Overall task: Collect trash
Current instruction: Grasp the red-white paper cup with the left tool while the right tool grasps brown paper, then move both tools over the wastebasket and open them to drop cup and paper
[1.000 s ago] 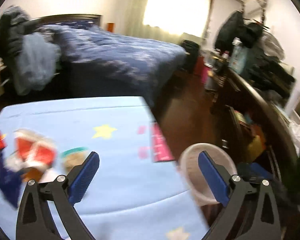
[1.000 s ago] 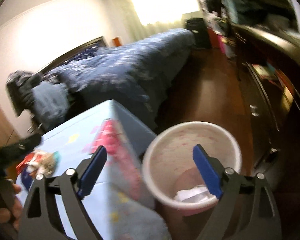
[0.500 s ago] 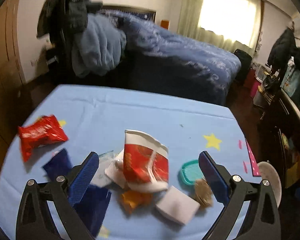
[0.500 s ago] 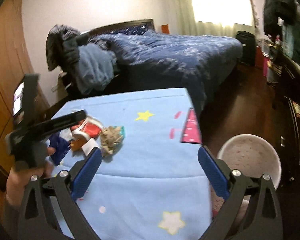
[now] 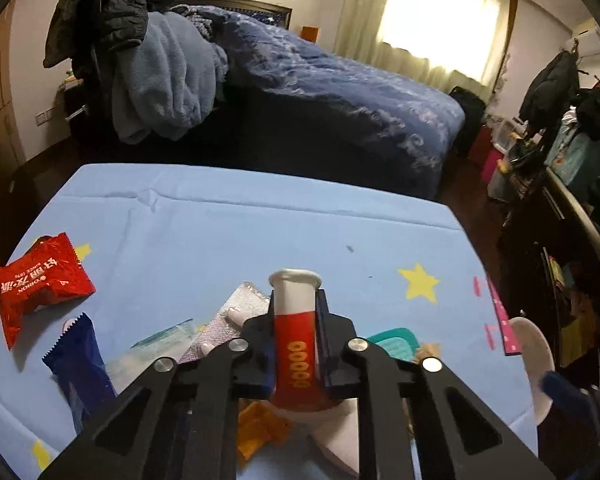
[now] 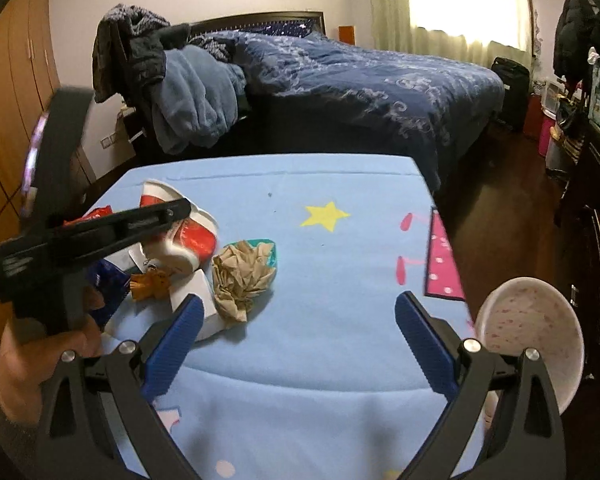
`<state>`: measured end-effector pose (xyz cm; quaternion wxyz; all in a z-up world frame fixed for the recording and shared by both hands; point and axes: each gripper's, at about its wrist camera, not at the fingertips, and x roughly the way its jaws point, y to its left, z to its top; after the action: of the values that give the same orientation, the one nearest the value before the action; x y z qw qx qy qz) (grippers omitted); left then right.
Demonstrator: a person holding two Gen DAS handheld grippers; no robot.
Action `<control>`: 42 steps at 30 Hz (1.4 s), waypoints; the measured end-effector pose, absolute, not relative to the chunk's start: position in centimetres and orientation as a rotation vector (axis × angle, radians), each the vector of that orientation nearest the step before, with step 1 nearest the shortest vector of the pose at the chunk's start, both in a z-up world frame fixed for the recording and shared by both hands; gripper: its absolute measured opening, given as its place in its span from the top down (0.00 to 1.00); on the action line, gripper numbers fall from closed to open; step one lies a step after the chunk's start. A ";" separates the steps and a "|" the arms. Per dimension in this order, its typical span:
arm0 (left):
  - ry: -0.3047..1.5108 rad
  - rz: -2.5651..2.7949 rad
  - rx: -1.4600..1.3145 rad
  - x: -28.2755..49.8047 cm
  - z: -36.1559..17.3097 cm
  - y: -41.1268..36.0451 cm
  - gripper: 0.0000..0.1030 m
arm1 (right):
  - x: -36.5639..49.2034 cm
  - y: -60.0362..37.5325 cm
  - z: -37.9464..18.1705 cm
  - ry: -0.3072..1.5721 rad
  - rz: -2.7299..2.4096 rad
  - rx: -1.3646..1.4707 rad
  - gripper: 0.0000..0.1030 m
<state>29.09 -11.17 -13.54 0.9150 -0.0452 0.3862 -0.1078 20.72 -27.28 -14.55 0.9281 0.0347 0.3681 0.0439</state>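
Red paper cup [image 5: 296, 340] squashed in the left jaws; right jaws apart near the bin [image 6: 532, 332].

The left claw [image 5: 296, 344], open a moment ago, has clamped onto the crushed red paper cup [image 5: 296, 332].

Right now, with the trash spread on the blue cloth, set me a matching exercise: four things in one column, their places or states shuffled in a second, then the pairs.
Things:
1. paper cup
2. red snack packet
3. crumpled brown paper
4. waste bin

Places or states:
A. on the floor past the table's right edge
B. lying alone at the cloth's left side
C. squeezed flat in the left gripper
D. on the cloth ahead of the open right gripper

Pairs: 1-C, 2-B, 3-D, 4-A
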 end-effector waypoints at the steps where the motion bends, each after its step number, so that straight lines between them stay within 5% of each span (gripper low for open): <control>1: 0.774 -0.214 -0.087 28.7 -13.2 -11.0 0.87 | 21.3 -26.9 -14.8 0.760 0.091 0.067 0.08; 9: 0.666 -0.187 -0.147 27.0 -9.6 -7.1 0.87 | 25.9 -24.1 -17.0 0.872 0.145 0.073 0.38; 12: 0.653 -0.180 -0.144 26.7 -9.0 -6.1 0.87 | 26.4 -23.7 -17.6 0.900 0.164 0.074 0.76; 29: 0.630 -0.167 -0.121 23.2 -8.6 -6.4 0.86 | 19.7 -27.7 -15.2 0.789 0.115 0.156 0.78; 42: 0.606 -0.314 -0.045 19.6 -7.5 -13.9 0.86 | 13.9 -33.2 -13.5 0.710 0.033 0.205 0.76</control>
<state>19.62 -13.90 -7.50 0.9421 -0.0222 0.2973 -0.1538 13.92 -33.16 -13.55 0.9325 0.1000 0.3467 0.0159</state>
